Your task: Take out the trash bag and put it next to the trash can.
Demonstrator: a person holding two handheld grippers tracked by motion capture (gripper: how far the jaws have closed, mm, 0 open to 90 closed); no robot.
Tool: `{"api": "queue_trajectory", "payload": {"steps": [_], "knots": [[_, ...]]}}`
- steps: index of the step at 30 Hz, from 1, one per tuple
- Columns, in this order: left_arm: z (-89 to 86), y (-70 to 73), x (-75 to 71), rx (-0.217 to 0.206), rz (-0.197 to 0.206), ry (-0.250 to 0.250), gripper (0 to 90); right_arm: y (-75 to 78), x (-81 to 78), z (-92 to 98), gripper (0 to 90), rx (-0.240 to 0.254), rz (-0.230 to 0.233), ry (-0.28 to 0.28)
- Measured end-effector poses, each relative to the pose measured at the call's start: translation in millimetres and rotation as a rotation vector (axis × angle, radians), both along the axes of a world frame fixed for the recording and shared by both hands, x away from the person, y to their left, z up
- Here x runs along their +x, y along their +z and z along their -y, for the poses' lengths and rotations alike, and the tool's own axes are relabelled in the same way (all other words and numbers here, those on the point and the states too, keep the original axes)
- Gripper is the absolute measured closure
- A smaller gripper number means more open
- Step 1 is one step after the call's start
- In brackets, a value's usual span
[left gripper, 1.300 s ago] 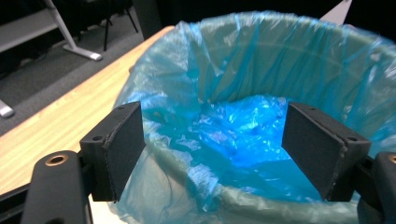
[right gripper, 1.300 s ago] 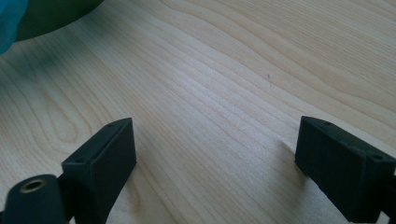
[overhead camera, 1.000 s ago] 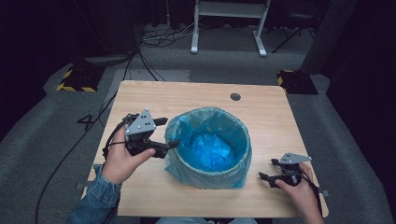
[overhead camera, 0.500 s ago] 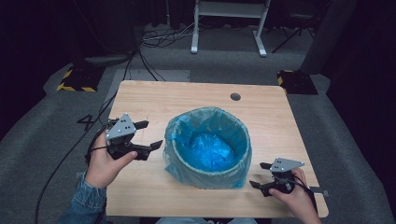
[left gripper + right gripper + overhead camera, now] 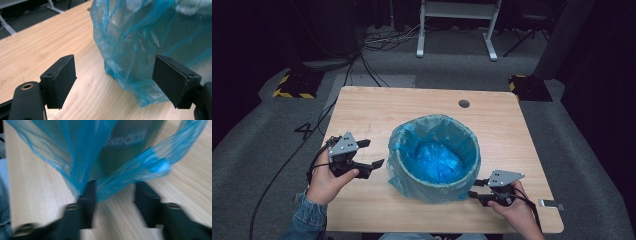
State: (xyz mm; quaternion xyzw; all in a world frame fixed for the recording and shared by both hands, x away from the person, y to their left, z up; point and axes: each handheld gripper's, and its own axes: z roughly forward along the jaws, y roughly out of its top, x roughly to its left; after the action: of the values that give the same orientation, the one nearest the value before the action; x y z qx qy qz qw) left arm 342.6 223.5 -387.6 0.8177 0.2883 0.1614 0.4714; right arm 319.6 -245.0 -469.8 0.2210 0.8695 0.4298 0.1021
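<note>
A bin lined with a blue bag (image 5: 434, 157) stands mid-table (image 5: 377, 110). The right gripper (image 5: 479, 190) at its 4 o'clock is nearer, fingers parted (bag skirt between them). The left gripper (image 5: 367, 154), at 9 o'clock, gapes empty.

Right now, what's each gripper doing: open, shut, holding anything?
Left gripper: open, empty, beside the blue bag.
Right gripper: open, bag's loose edge hanging between its jaws, not clamped.

A round bin lined with a crinkled blue plastic bag (image 5: 434, 160) stands on the pale wooden counter (image 5: 372, 112). The left tongs (image 5: 371, 153) hang open just beside it, apart from the bag. The right tongs (image 5: 475, 189) sit low at the bag's near edge.
</note>
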Motion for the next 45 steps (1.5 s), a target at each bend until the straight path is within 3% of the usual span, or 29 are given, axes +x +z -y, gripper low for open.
{"api": "queue_trajectory", "payload": {"steps": [1,2,3,5,14,18,22,28,37,45], "knots": [[-0.5,-4.5,0.2,0.000,-0.008,-0.001,19.1,2.2,-0.5,0.9,72.3,0.007,0.005,0.003],[-0.5,-4.5,0.2,0.000,-0.008,-0.001,19.1,2.2,-0.5,0.9,72.3,0.007,0.005,0.003],[-1.3,-8.4,-0.1,0.000,-0.015,0.005,19.1,6.1,-1.9,3.2,83.5,0.021,0.014,0.000],[-2.1,-10.3,0.1,-0.002,-0.018,0.007,19.4,9.5,-3.7,5.5,89.9,0.036,0.022,-0.002],[-5.0,-27.3,-3.0,-0.001,-0.053,0.018,19.5,24.9,-12.7,12.0,90.0,0.078,0.070,-0.008],[-6.5,-33.3,-2.1,0.002,-0.065,0.024,19.4,38.9,-14.9,15.2,90.0,0.123,0.093,-0.006],[-6.4,-36.7,-2.3,0.004,-0.072,0.019,19.4,59.5,-15.5,13.4,90.0,0.157,0.145,0.001],[-4.3,-41.1,-2.5,0.015,-0.081,0.002,19.2,69.2,-14.3,13.8,90.0,0.165,0.162,-0.009],[3.9,-49.8,-2.3,0.024,-0.108,-0.024,19.0,91.9,-15.2,21.7,90.0,0.225,0.207,-0.018],[13.5,-55.1,-4.1,0.023,-0.119,-0.058,18.9,109.3,-19.5,18.3,90.0,0.218,0.261,-0.005]]}}
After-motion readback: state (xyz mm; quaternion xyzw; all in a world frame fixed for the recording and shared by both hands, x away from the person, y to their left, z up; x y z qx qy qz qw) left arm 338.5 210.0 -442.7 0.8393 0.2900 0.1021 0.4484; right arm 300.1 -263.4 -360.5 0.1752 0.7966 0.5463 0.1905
